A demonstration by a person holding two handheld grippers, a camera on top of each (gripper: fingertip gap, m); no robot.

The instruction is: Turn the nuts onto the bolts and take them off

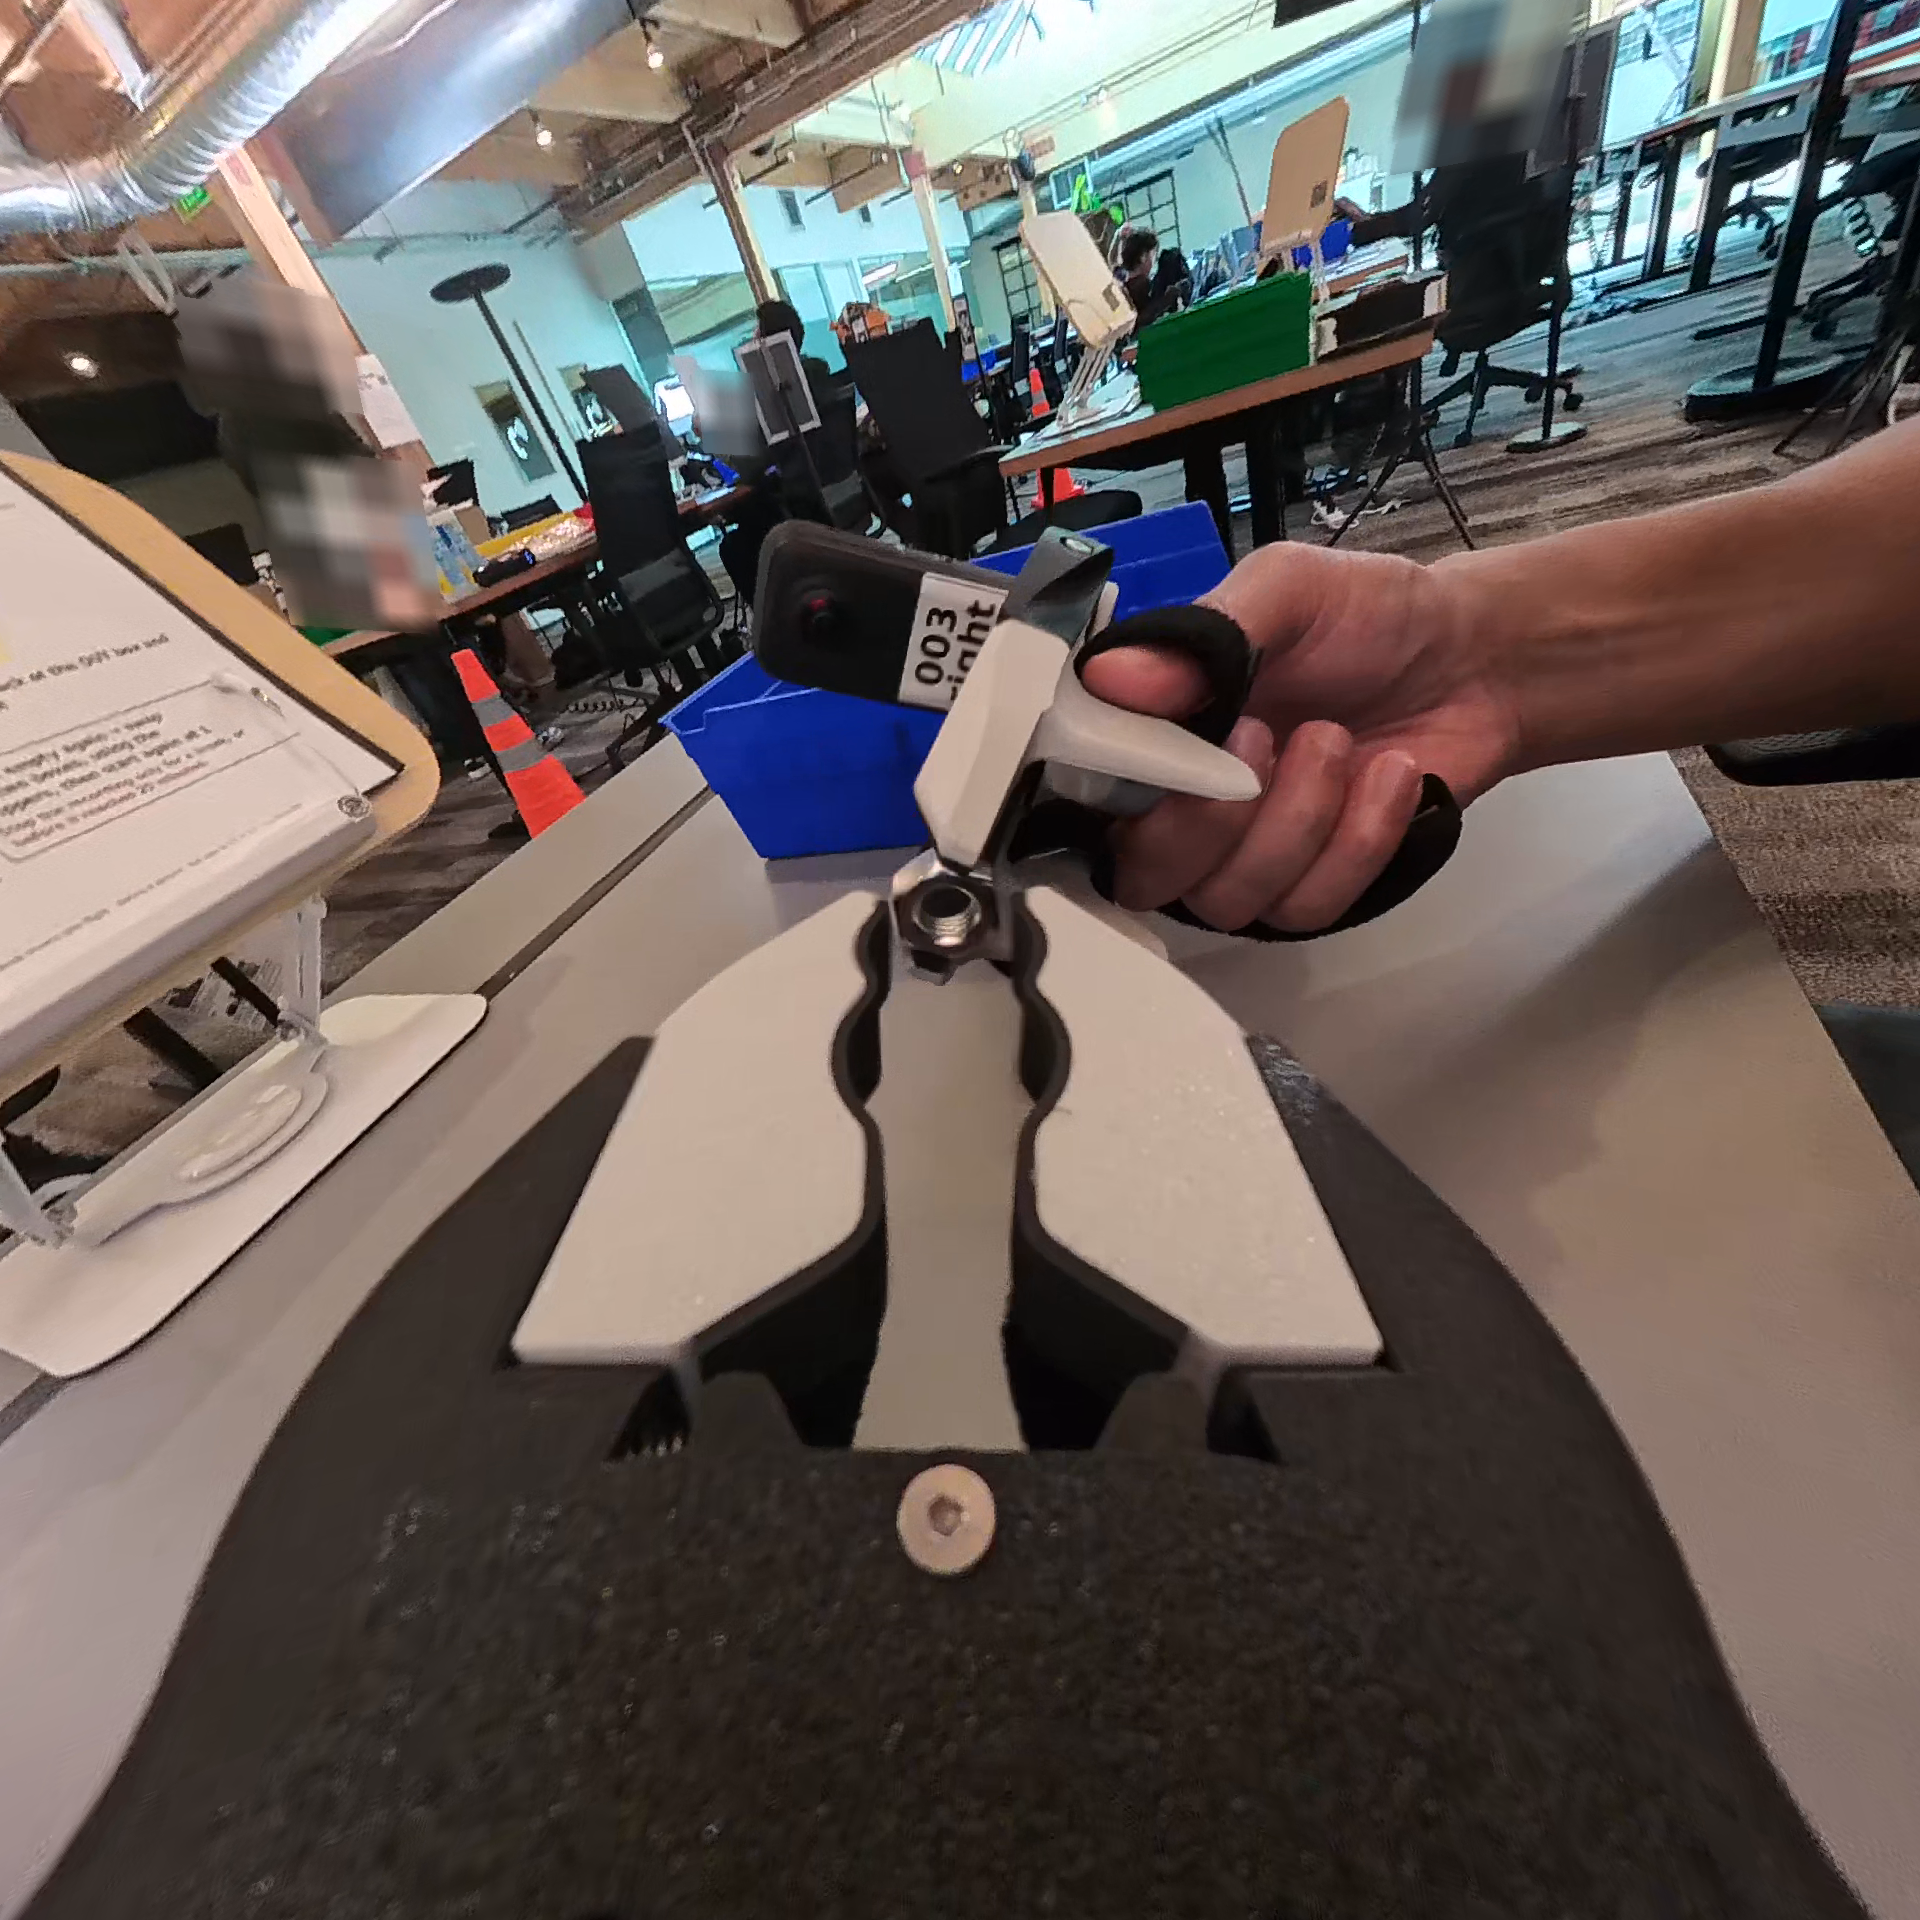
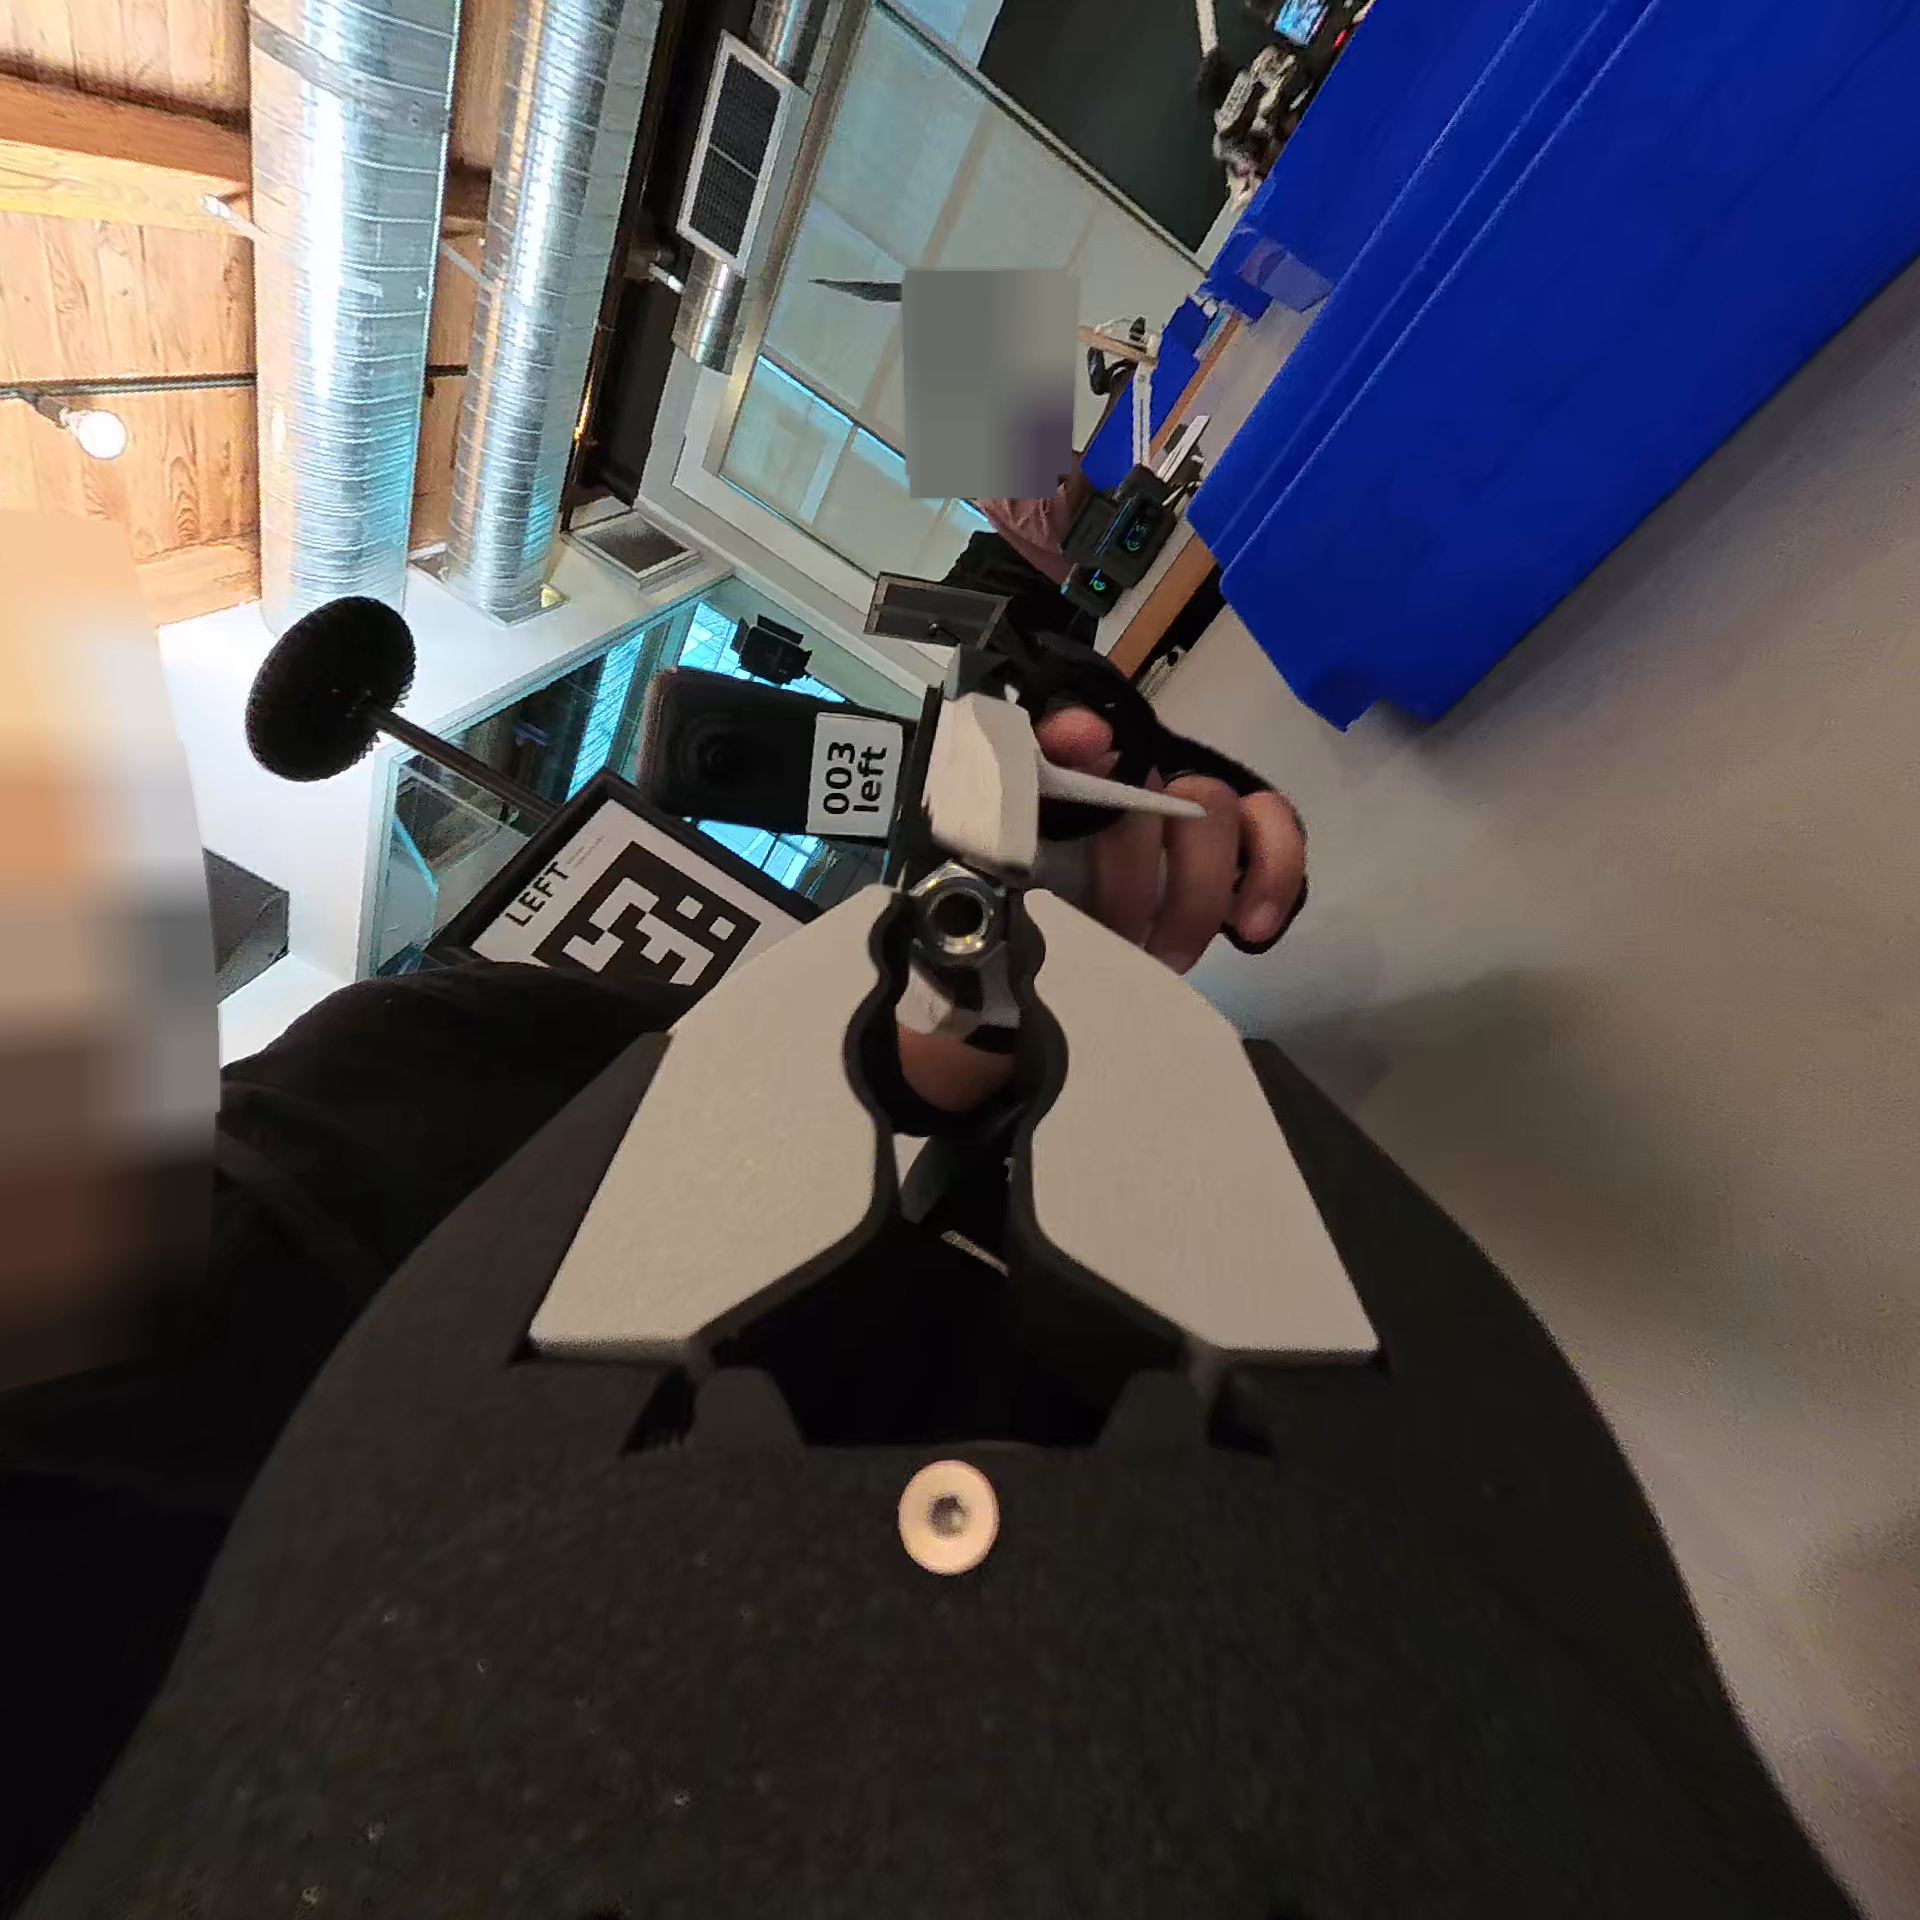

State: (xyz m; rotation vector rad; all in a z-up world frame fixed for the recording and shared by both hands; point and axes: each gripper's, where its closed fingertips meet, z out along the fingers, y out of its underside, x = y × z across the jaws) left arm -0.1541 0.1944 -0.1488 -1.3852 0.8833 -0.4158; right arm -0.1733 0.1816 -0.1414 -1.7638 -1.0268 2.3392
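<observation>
A small metal hex nut (image 1: 945,920) with thread showing in its middle sits between the tips of my left gripper (image 1: 948,935), whose jaws are closed in on it. My right gripper (image 1: 951,868), held in a hand, reaches in from the upper right and meets the same piece. In the right wrist view, my right gripper (image 2: 951,930) is shut on the shiny nut (image 2: 951,920), and the left gripper's white fingers (image 2: 982,800) meet it from beyond. The bolt's shank is hidden by the fingers. Both grippers hold the piece above the grey table (image 1: 1507,1039).
A blue bin (image 1: 821,758) stands on the table just behind the grippers and also shows in the right wrist view (image 2: 1507,364). A white stand holding an instruction sheet (image 1: 156,748) is at the left. An orange cone (image 1: 509,743) stands on the floor beyond.
</observation>
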